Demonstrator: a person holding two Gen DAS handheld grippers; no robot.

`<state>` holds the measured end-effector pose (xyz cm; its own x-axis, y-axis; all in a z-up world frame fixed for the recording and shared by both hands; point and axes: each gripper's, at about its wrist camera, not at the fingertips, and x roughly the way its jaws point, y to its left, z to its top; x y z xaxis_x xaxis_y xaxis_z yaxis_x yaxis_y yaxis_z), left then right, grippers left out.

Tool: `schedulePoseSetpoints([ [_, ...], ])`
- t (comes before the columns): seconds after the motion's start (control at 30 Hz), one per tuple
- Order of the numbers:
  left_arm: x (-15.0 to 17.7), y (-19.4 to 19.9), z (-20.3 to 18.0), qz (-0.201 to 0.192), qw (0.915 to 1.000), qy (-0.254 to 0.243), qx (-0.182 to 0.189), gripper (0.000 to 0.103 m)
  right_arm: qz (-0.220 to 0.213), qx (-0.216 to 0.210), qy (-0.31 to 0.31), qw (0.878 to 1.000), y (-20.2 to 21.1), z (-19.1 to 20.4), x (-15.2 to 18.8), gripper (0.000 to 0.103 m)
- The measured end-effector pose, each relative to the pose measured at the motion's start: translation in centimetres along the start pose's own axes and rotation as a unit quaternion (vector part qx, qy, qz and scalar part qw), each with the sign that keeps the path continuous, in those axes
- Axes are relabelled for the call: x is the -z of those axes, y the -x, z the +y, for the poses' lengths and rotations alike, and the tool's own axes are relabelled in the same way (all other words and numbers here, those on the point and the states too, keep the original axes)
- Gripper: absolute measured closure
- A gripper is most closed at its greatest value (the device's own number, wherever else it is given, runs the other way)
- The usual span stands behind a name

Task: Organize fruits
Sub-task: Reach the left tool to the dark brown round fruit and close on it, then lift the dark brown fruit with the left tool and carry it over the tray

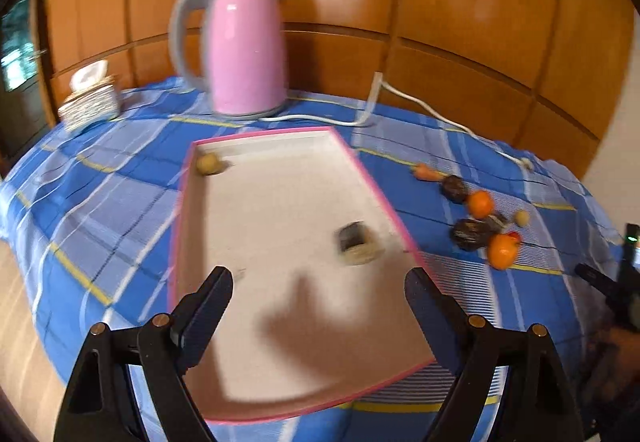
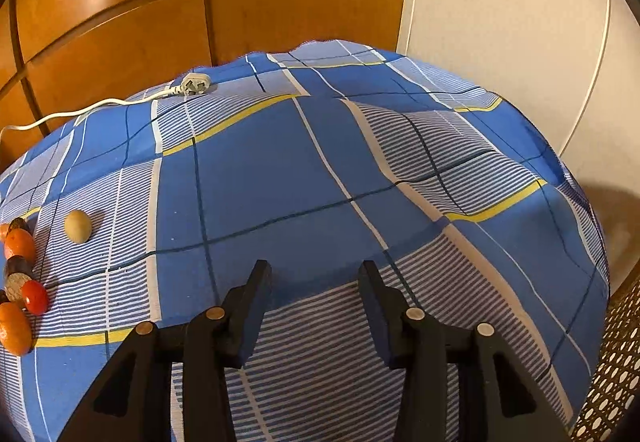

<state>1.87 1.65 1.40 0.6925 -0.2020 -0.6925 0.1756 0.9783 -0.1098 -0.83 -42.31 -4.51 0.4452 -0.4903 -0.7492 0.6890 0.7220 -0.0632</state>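
blue plaid tablecloth [image 2: 256,177], wood-panelled wall [image 2: 120,21]

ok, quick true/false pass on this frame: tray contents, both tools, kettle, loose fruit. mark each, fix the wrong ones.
1. The left tool is open and holds nothing. True.
2. The pink-rimmed tray has two items in it. True: a pale round fruit in its far corner and a blurred dark item nearer the right rim.
3. The pink kettle stands inside the tray. False: it stands on the blue checked cloth behind the tray.
4. The right tool grips an orange. False: it is open and holds nothing, above bare cloth.
5. All the fruit is in the tray. False: oranges and other pieces lie on the cloth right of it.
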Motion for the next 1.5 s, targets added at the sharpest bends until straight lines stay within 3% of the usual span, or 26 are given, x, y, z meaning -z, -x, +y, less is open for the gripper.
schedulePoseSetpoints([
  [0.23, -0.8, -1.4, -4.0, 0.025, 0.9968, -0.046, 0.061, 0.016, -0.004, 0.0, 0.001, 1.0, -0.3, 0.2, -0.1, 0.053],
  [0.57, -2.7, -5.3, -8.6, 0.087, 0.9834, -0.086, 0.134, 0.042, -0.005, 0.0, 0.003, 1.0, -0.5, 0.1, -0.1, 0.051],
  [0.83, -4.9, -10.5, -10.8, 0.141, 0.9767, -0.064, 0.149, 0.041, -0.006, 0.0, 0.003, 1.0, -0.5, 0.1, -0.1, 0.05],
  [1.03, -5.9, -13.5, -11.4, 0.17, 0.9727, -0.027, 0.155, 0.033, -0.006, 0.0, 0.004, 1.0, -0.5, 0.1, -0.1, 0.049],
  [1.27, -5.8, -15.0, -12.3, 0.167, 0.9744, -0.053, 0.14, 0.027, -0.007, 0.002, 0.007, 1.0, -0.5, 0.1, -0.2, 0.049],
  [1.33, -5.7, -14.9, -12.2, 0.164, 0.9743, -0.058, 0.143, 0.029, -0.007, 0.002, 0.007, 1.0, -0.5, 0.1, -0.2, 0.049],
  [1.5, -5.7, -14.8, -12.7, 0.166, 0.9679, -0.078, 0.172, 0.048, -0.007, 0.004, 0.009, 1.0, -0.6, 0.1, -0.2, 0.049],
])
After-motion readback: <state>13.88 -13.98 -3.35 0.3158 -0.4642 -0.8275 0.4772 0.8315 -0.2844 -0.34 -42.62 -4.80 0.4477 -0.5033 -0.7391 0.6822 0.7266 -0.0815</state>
